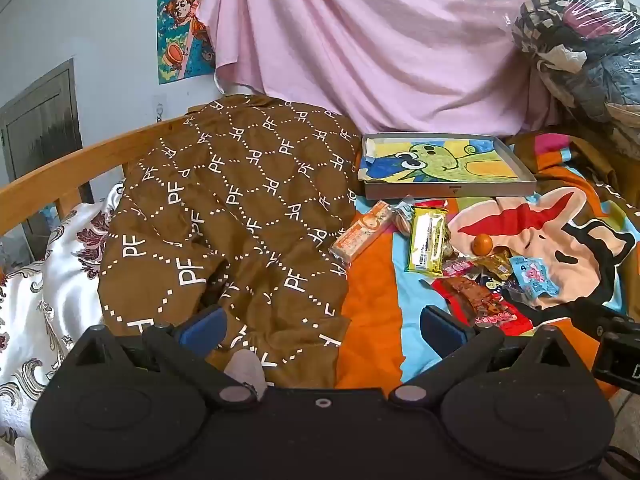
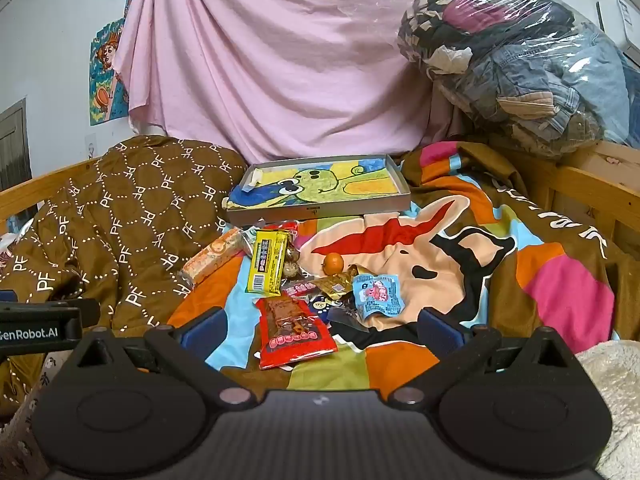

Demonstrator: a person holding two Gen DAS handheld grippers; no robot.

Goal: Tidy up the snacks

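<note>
Several snacks lie in a pile on a colourful cartoon blanket (image 2: pixel 460 264): a red packet (image 2: pixel 294 330), a yellow packet (image 2: pixel 267 267), an orange-white bar (image 2: pixel 214 260), a light blue packet (image 2: pixel 378 294) and a small orange (image 2: pixel 333 263). Behind them sits a shallow grey tray (image 2: pixel 320 212) lined with a green cartoon drawing. My right gripper (image 2: pixel 320 330) is open and empty, just in front of the red packet. My left gripper (image 1: pixel 322 326) is open and empty, to the left of the pile, where the red packet (image 1: pixel 484 300), yellow packet (image 1: pixel 426 240) and tray (image 1: pixel 448 190) also show.
A brown patterned quilt (image 1: pixel 224 216) is heaped on the left of the bed. A wooden bed rail (image 1: pixel 80 164) runs along the left side. A pink sheet (image 2: pixel 280 60) hangs behind. A plastic bag of clothes (image 2: pixel 520 60) sits at the back right.
</note>
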